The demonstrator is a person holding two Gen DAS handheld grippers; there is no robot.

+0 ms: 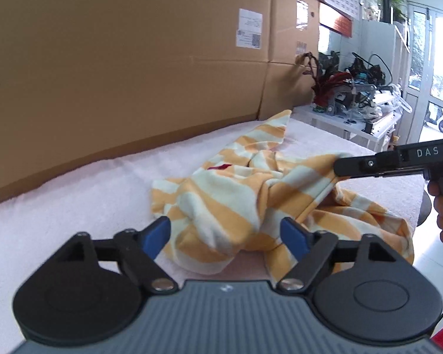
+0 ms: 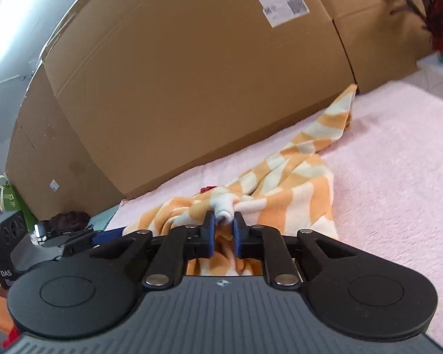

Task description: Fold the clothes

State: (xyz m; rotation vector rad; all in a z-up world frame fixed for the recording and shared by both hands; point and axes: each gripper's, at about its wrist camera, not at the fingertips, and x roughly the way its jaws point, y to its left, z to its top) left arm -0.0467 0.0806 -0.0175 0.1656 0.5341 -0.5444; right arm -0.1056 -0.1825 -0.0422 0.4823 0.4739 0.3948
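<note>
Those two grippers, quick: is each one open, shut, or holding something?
Left gripper: open, holding nothing, just above the striped garment.
Right gripper: shut on a bunched fold of the striped garment.

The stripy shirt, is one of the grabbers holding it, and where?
Yes. The right gripper pinches a bunched fold of the orange-and-white striped garment, lifting it off the pink blanket. The left gripper is open, holding nothing.

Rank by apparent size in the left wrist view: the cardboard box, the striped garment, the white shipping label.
1. cardboard box, filling most of the background.
2. striped garment, crumpled on the pink cover.
3. white shipping label, a small patch on the box.
No near ties.
</note>
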